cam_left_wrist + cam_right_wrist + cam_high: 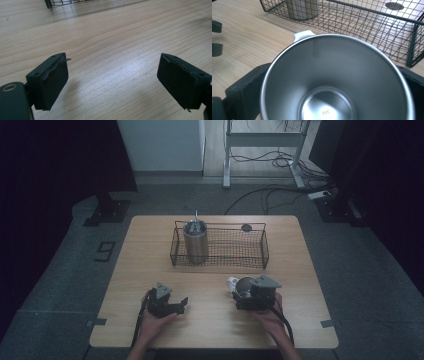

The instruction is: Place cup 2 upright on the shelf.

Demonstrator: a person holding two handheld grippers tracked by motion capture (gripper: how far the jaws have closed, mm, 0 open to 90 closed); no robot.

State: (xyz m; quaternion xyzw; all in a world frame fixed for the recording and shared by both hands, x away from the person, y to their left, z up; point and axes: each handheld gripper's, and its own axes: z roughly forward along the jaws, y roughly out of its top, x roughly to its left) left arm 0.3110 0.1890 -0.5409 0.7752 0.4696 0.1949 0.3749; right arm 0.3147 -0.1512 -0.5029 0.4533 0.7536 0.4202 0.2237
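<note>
A steel cup (244, 286) with a white handle (232, 281) sits between the jaws of my right gripper (246, 296) at the front right of the wooden table (150, 250). It is tipped, with its mouth toward the gripper. In the right gripper view the cup (352, 65) is empty, its handle (303, 35) points away, and the right gripper (334, 72) has a jaw tight against each side. My left gripper (183, 303) rests low at the front left. In its own view the left gripper (112, 75) is open over bare wood.
A black wire basket (265, 251) stands across the middle of the table, close beyond the cup (362, 22). A tall steel canister (195, 242) with utensils stands in its left end. A dark round disc (246, 227) lies behind the basket. The left gripper's jaws (215, 37) are at the right gripper view's left edge.
</note>
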